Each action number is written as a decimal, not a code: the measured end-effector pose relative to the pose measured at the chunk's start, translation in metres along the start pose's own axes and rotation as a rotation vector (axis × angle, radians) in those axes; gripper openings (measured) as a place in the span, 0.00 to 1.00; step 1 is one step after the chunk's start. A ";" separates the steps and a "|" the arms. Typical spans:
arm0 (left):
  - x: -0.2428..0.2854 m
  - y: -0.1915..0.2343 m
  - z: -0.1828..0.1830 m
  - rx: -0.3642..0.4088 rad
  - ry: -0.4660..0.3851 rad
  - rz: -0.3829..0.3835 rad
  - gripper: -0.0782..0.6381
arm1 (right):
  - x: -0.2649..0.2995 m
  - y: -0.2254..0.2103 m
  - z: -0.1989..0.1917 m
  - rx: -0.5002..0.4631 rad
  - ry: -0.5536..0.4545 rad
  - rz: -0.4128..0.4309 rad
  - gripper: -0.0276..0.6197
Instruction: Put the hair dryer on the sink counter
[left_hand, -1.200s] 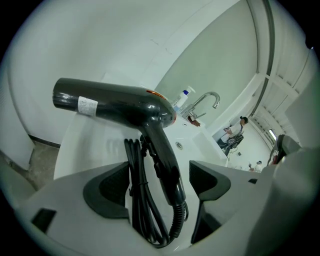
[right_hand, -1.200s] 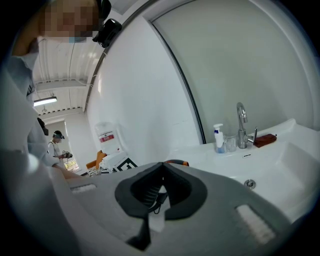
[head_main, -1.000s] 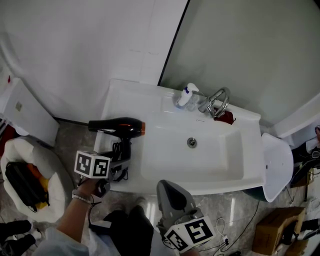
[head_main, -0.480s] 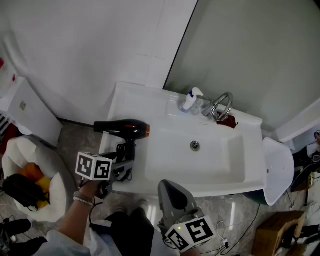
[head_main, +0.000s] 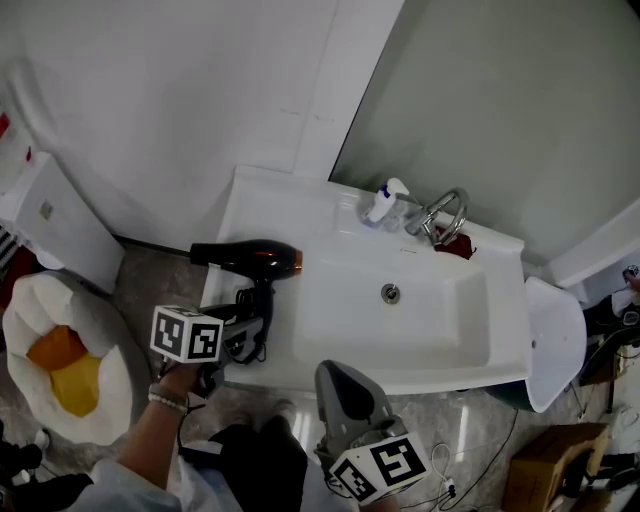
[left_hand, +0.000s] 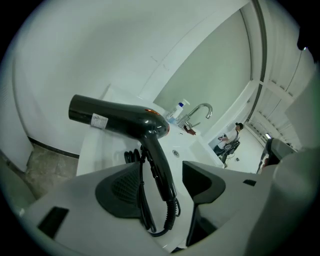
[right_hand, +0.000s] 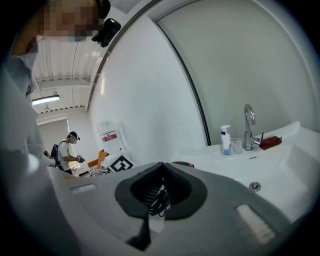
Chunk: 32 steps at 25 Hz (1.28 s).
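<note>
A black hair dryer (head_main: 250, 258) with an orange ring lies on the left end of the white sink counter (head_main: 250, 205), barrel toward the left. Its handle (left_hand: 159, 160) and bundled cord (head_main: 252, 335) reach toward the counter's front edge. My left gripper (head_main: 240, 325) stands open around the handle; its jaws have just been closing, and a gap still shows on the right side in the left gripper view (left_hand: 167, 175). My right gripper (head_main: 345, 385) hangs shut and empty in front of the counter, its tips meeting (right_hand: 161, 167).
The basin (head_main: 400, 320) fills the counter's middle, with a faucet (head_main: 440, 215), a spray bottle (head_main: 383, 200) and a red thing (head_main: 452, 240) behind it. A white cushion with a yellow centre (head_main: 60, 360) lies on the floor at left. A white fixture (head_main: 555, 335) and a cardboard box (head_main: 545, 460) are at right.
A dark thing that lay on the cushion at left has slid off toward the lower left and out of view. Hair dryer and both grippers have hardly moved.
</note>
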<state>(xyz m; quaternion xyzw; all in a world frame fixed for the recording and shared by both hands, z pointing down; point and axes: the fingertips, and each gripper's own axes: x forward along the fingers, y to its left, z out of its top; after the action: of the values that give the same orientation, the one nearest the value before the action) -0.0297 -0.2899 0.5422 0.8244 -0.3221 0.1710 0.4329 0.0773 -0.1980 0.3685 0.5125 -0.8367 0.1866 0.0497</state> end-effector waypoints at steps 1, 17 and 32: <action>-0.002 0.000 0.002 0.000 -0.013 0.003 0.47 | 0.000 0.000 0.000 0.000 0.000 -0.002 0.04; -0.052 -0.046 0.043 0.152 -0.196 0.003 0.12 | -0.005 0.014 0.011 -0.035 -0.028 -0.021 0.04; -0.134 -0.123 0.049 0.291 -0.349 -0.094 0.12 | -0.023 0.038 0.022 -0.053 -0.084 -0.071 0.04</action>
<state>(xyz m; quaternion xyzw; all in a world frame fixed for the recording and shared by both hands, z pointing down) -0.0442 -0.2278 0.3649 0.9093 -0.3250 0.0502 0.2548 0.0574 -0.1710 0.3320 0.5475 -0.8241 0.1408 0.0348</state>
